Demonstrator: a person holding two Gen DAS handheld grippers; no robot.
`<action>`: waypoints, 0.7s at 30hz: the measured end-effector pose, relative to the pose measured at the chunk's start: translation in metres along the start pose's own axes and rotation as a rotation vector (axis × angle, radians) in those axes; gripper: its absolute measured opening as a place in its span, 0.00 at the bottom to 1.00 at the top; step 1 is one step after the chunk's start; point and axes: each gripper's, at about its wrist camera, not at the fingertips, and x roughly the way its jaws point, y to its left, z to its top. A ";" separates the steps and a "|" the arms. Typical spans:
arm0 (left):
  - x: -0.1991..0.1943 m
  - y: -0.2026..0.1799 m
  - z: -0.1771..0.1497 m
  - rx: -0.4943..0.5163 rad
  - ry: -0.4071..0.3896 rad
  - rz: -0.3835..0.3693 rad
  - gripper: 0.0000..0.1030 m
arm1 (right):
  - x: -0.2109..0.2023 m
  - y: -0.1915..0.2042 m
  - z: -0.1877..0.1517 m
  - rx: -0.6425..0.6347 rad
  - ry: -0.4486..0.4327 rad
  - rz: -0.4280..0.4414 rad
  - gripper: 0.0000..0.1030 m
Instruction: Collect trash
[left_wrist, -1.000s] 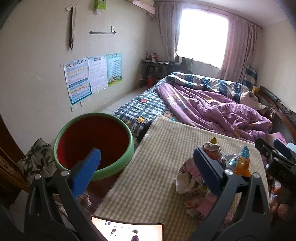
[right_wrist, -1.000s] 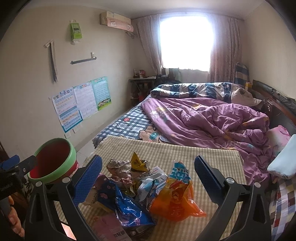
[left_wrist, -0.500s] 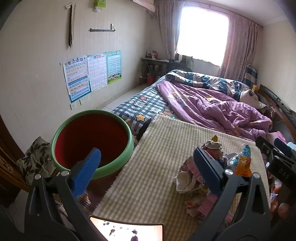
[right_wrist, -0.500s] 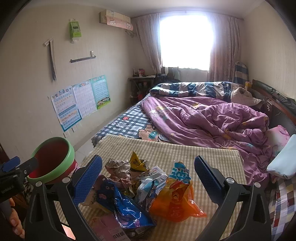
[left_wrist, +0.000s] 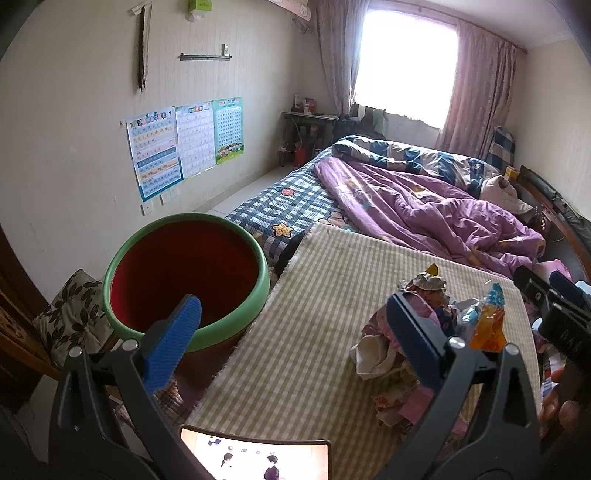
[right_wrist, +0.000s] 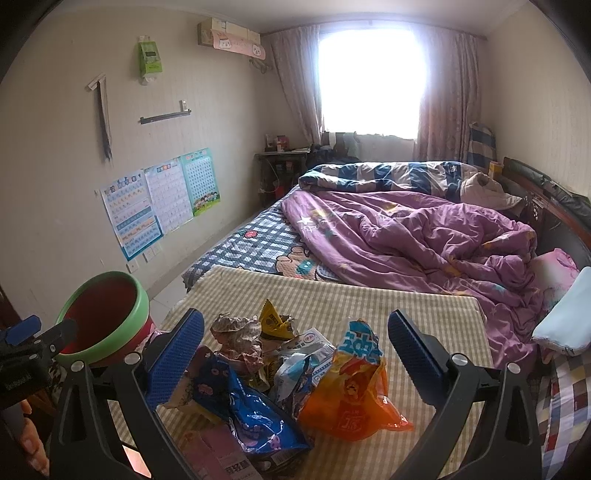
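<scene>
Both grippers, left gripper (left_wrist: 291, 338) and right gripper (right_wrist: 295, 354), gape empty; crumpled colourful wrappers (right_wrist: 295, 373) heap on checked cloth (right_wrist: 369, 306).

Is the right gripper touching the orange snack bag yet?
Apart. In the right wrist view the right gripper stands wide open, the orange snack bag lying on the checked cloth between its fingers with cloth visible on either side.
</scene>
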 end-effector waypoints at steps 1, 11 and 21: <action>0.000 0.000 0.000 -0.002 0.000 0.002 0.95 | 0.000 0.000 0.000 0.000 0.000 0.000 0.93; -0.001 0.003 0.000 -0.009 0.006 0.002 0.95 | 0.001 0.000 -0.003 -0.001 0.005 0.002 0.93; 0.003 0.000 0.003 -0.004 0.012 0.001 0.95 | 0.005 -0.006 -0.007 0.014 0.020 -0.009 0.93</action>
